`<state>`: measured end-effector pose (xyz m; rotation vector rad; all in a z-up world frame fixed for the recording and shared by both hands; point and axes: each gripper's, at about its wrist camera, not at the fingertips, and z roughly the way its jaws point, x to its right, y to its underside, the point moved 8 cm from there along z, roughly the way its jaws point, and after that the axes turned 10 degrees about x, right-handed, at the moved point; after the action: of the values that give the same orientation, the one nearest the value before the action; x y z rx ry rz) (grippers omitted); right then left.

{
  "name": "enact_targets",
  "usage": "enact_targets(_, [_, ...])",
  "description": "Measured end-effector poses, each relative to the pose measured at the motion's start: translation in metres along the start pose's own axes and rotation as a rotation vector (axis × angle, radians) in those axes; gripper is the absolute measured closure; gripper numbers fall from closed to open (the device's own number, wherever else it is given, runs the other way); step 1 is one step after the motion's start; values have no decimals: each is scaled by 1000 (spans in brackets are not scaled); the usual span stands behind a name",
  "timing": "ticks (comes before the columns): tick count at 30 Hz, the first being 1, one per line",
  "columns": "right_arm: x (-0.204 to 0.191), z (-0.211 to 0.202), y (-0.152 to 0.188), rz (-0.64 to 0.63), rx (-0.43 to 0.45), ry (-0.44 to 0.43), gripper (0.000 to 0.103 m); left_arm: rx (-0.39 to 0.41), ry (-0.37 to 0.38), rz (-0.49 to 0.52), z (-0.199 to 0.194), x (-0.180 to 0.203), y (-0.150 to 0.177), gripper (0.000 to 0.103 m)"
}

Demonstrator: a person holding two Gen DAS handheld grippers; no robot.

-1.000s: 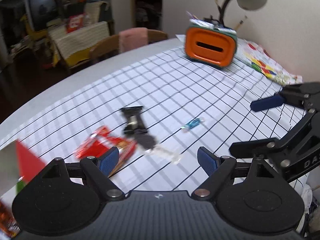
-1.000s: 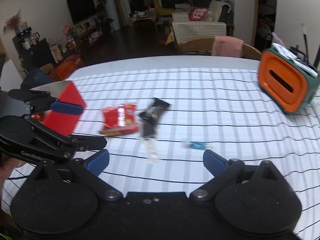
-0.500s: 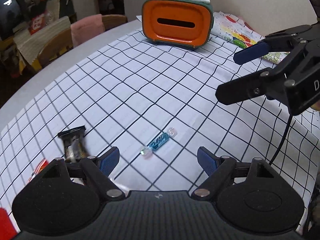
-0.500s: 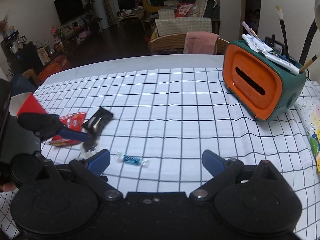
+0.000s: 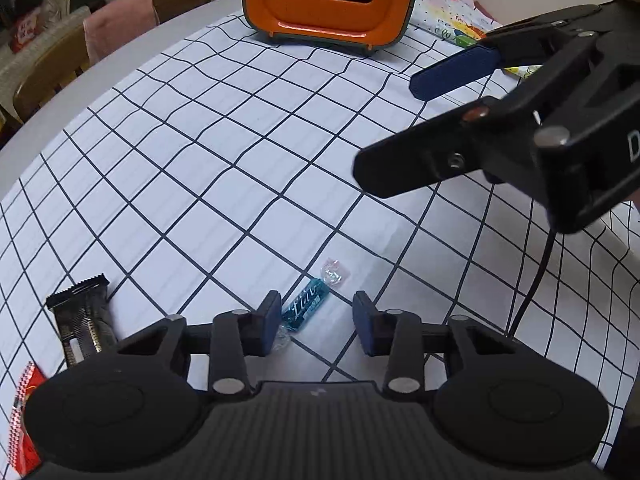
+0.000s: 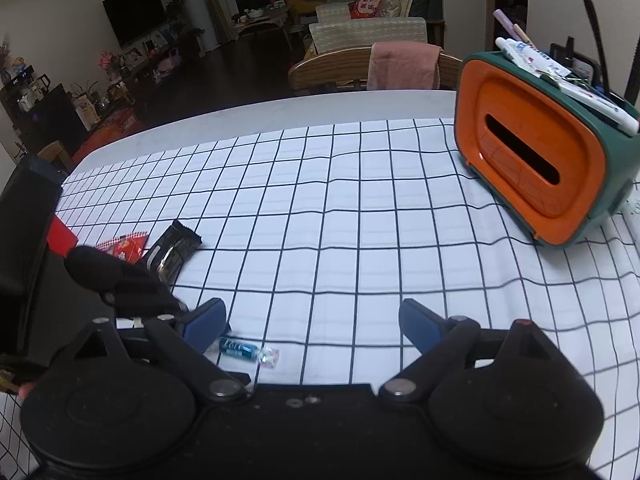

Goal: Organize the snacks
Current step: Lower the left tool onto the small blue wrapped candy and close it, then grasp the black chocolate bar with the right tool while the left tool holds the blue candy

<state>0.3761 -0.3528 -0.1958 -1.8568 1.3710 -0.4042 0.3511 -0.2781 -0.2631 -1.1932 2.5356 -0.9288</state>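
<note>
Nothing seems sorted yet: the candy [image 5: 307, 309] is bracketed, ungripped, by the left gripper [image 5: 316, 328], both grippers' fingers apart, while two packets [image 6: 172, 250] lie near the table's [image 6: 240, 116] left edge

1. The left gripper [image 5: 315, 322] sits low over the checked tablecloth [image 5: 224, 168], its jaws parted around the blue candy [image 5: 306, 309].
2. The candy lies slantwise, one clear twisted end beyond the fingertips.
3. Left of the candy lies a black snack packet [image 5: 80, 320]; further left, a red packet [image 5: 25, 404].
4. Beyond the candy, the right gripper [image 5: 404, 120] hangs with its jaws apart.
5. Far beyond the candy stands an orange tissue box [image 5: 326, 0].
</note>
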Motion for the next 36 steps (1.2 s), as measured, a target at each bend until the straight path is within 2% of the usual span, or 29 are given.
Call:
enact_targets(5, [1, 11, -3, 0, -6, -5, 12, -13, -6, -1, 5, 2, 2, 76])
enact_targets(9, [0, 17, -6, -1, -11, -10, 14, -12, -23, -6, 3, 1, 4, 91])
enact_targets(15, [-14, 30, -10, -17, -25, -37, 17, 10, -46, -96, -13, -8, 11, 91])
enact_targets(23, [-59, 54, -18, -65, -46, -117, 18, 55, -134, -307, -56, -35, 39, 91])
enact_targets(28, [-97, 73, -21, -95, -66, -166, 19, 66, -175, -365, -74, -44, 57, 91])
enact_targets(36, [-132, 116, -23, -42, -129, -163, 27, 74, -212, -406, -93, -47, 77, 91])
